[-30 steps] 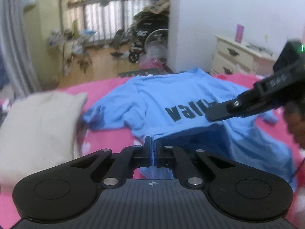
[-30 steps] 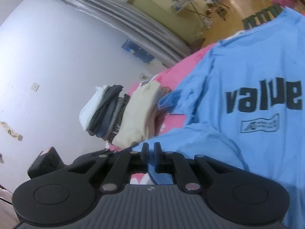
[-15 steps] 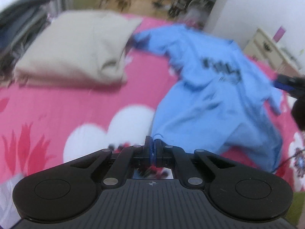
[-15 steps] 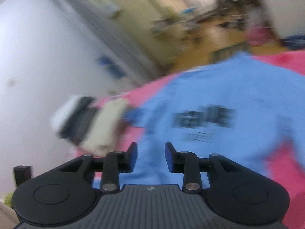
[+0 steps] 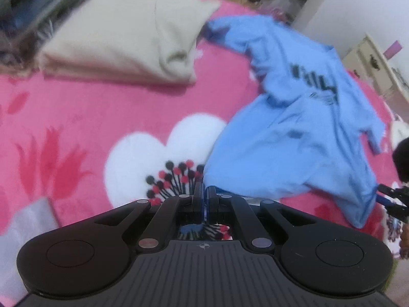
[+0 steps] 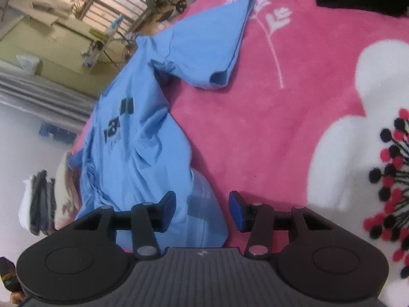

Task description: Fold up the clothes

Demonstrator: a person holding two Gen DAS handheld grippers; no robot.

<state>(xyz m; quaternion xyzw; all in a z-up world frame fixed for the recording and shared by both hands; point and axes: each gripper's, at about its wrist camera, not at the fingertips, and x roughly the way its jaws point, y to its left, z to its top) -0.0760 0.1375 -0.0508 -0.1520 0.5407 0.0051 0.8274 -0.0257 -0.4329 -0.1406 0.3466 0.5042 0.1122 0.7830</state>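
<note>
Left gripper (image 5: 204, 199) is clenched tight, jaws together, and I see a thin sliver of blue cloth pinched between them: that's the bottom corner of the blue T-shirt (image 5: 294, 133). It points steeply down at the pink floral blanket (image 5: 102, 117).

Right gripper (image 6: 202, 209) has just been opening; jaws now stand about half apart with the blue pads (image 6: 236, 213) clear of the fabric. The shirt's other bottom corner lies on the blanket between and under the jaws, not gripped. So: released on the right, grasping the shirt on the left.

Shirt position: spread face up on the blanket, rumpled, black lettering (image 6: 120, 122) partly hidden by folds. In the right wrist view one short sleeve (image 6: 212, 48) lies flat out to the side on the pink. In the left wrist view the hem runs from my left jaws across to the right edge, where I can just see the right gripper's tip by the far corner.

Other stuff: a beige folded garment (image 5: 133, 33) lies on the blanket beyond the shirt's far sleeve, touching or nearly so; can't tell which, the frame is blurred. A stack of dark folded clothes (image 6: 41, 199) sits past that. White dresser (image 5: 373, 64) stands off the bed's far side.
</note>
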